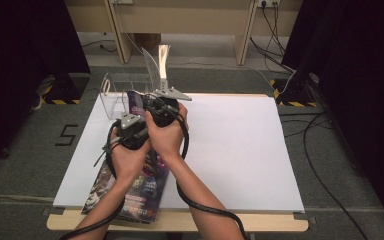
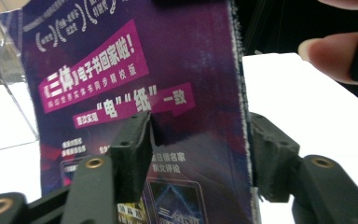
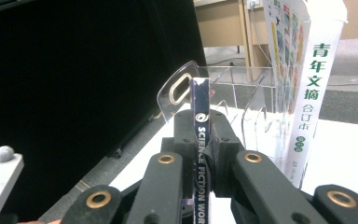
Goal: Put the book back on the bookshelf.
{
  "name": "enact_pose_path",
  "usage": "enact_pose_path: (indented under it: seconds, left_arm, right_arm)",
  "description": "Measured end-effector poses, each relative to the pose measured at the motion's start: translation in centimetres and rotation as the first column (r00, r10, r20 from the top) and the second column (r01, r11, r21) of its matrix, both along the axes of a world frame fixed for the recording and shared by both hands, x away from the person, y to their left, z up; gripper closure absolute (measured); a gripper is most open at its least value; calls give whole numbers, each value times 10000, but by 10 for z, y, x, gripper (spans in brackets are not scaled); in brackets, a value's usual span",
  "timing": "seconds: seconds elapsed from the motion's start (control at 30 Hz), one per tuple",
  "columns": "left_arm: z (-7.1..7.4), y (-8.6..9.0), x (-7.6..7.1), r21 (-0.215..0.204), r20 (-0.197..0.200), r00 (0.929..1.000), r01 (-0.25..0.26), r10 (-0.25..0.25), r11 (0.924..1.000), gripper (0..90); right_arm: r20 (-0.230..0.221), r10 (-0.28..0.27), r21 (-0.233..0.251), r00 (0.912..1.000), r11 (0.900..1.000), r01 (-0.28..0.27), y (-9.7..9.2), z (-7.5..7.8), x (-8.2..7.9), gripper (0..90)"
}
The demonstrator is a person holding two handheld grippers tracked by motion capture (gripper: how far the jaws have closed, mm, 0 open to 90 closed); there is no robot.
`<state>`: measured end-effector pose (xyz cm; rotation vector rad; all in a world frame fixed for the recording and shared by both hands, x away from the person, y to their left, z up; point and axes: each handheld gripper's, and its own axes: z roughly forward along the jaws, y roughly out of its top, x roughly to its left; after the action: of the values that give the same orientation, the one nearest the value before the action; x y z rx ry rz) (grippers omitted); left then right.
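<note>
I hold a purple magazine (image 1: 136, 102) upright at the back left of the white table (image 1: 240, 145), just in front of a clear acrylic rack (image 1: 112, 92). My right gripper (image 3: 201, 140) is shut on the magazine's spine (image 3: 199, 98), which stands thin and vertical between the pads. My left gripper (image 2: 198, 158) faces the magazine's cover (image 2: 135, 70). Its left pad is in front of the cover and its right pad stands by the frayed edge; the jaws are open and pinch nothing. Both hands are close together in the high view.
A white book (image 3: 307, 93) stands upright in the rack's right slot, also the tall book (image 1: 163, 60) in the high view. A second magazine (image 1: 130, 192) lies flat at the table's front left edge. Black curtains flank the table, with cables on the floor at right.
</note>
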<state>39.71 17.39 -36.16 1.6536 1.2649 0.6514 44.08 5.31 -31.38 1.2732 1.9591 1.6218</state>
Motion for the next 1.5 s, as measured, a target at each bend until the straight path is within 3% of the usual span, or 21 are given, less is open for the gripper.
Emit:
enact_pose_path:
  seconds: [0.27,0.3,0.6,0.73,0.83,0.87,0.9,0.93,0.97,1.0,1.07,1.13,1.17,1.2,1.27,1.37,1.4,1.43,1.5]
  left_arm:
    - [2,5,-11,84,120,9996,-263,262,9996,589]
    - [3,6,-13,324,168,9993,-348,343,9989,596]
    - [5,12,-20,958,215,9971,-745,728,9926,660]
    - [5,16,-23,958,142,9956,-930,921,9910,699]
    - [4,25,-28,868,-4,9935,-1137,1142,9897,772]
    - [4,29,-29,812,-38,9931,-1164,1171,9899,834]
    - [3,35,-29,521,-95,9931,-1161,1168,9919,834]
    - [2,43,-28,373,-188,9942,-1054,1062,9937,843]
    - [1,47,-28,341,-235,9948,-982,990,9946,843]
    - [-1,53,-28,208,-268,9958,-868,874,9960,843]
    - [-4,61,-27,1,-188,9972,-726,726,9974,843]
    - [-4,67,-28,-215,-132,9983,-578,576,9981,843]
    - [-4,70,-28,-423,-118,9987,-502,498,9978,843]
    - [-4,76,-26,-695,-210,9995,-257,243,9973,843]
    - [-4,77,-25,-744,-191,9996,-213,199,9970,844]
    - [-2,84,-25,-917,-152,9999,-46,32,9958,844]
    - [-1,86,-25,-892,-99,9999,-23,14,9960,844]
    - [-1,88,-25,-956,-86,10000,13,-22,9954,844]
    - [1,92,-24,-1138,-76,9999,96,-105,9935,844]
  right_arm:
    - [-69,310,-57,9995,9995,-311,4,2,-2,835]
    - [-98,388,-37,9992,9992,-389,6,4,-2,834]
    - [-21,659,-240,9978,9975,-660,18,6,-5,814]
    - [55,846,-284,9964,9960,-844,22,6,-6,790]
    - [116,1182,-474,9929,9919,-1175,28,6,-7,725]
    - [497,1533,-789,9869,9857,-1492,32,4,-8,664]
    - [497,1533,-789,9869,9857,-1492,32,4,-8,664]
    - [641,1946,-885,9788,9781,-1886,31,4,-8,651]
    - [641,1946,-885,9788,9781,-1886,31,4,-8,651]
    - [650,2196,-831,9734,9733,-2140,29,4,-8,623]
    - [619,2507,-535,9661,9674,-2476,16,9,-10,595]
    - [589,2525,-368,9658,9674,-2507,9,10,-11,593]
    - [656,2416,-355,9681,9702,-2398,1,11,-12,594]
    - [449,2204,-334,9744,9751,-2191,-16,9,-11,592]
    - [340,2124,-350,9766,9768,-2113,-25,7,-10,592]
    - [89,1824,-570,9832,9817,-1816,-57,-1,-11,588]
    - [-79,1555,-767,9878,9848,-1557,-79,-7,-12,588]
    - [-79,1555,-767,9878,9848,-1557,-79,-7,-12,588]
    - [-216,1252,-809,9919,9887,-1266,-101,-14,-12,588]
